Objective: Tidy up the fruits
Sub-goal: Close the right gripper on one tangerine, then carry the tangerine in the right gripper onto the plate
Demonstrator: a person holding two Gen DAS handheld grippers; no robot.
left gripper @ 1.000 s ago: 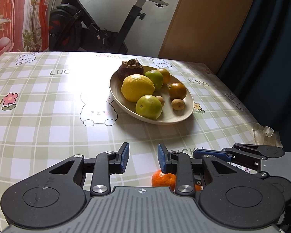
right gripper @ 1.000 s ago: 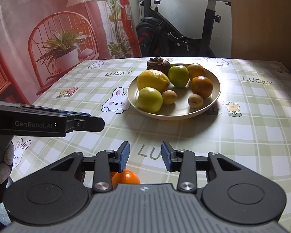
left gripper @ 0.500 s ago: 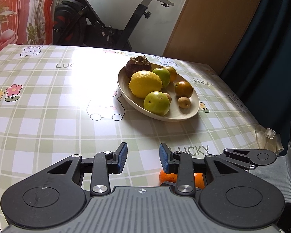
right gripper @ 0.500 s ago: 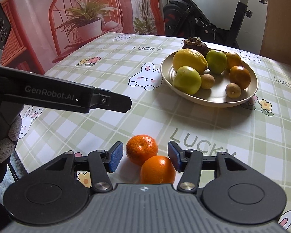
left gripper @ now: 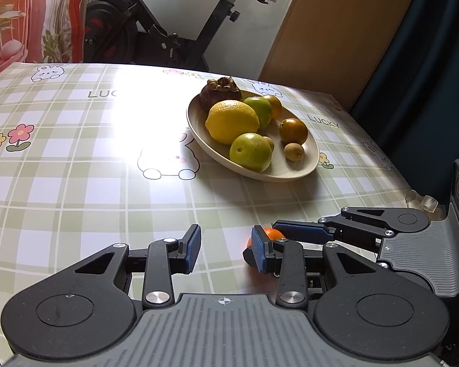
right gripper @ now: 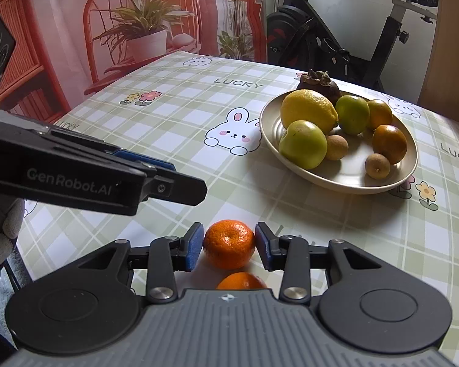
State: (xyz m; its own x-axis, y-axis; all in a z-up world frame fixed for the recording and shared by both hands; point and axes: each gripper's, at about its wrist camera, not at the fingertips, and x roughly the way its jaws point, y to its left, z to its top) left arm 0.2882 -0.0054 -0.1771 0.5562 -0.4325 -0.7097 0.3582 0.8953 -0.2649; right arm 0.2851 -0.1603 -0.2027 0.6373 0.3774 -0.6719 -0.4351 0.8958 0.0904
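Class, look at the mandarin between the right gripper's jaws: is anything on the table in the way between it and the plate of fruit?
Nothing visible. The mandarin sits between the right gripper's jaws, which have just been closing on it, and only bare tablecloth lies between it and the plate. The second mandarin lies nearer the camera, off that path.

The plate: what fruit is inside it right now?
In the plate: a lemon, two green fruits, two orange-brown ones, a dark mangosteen behind the lemon, and two small brown fruits. Whatever lies beneath or behind them is covered.
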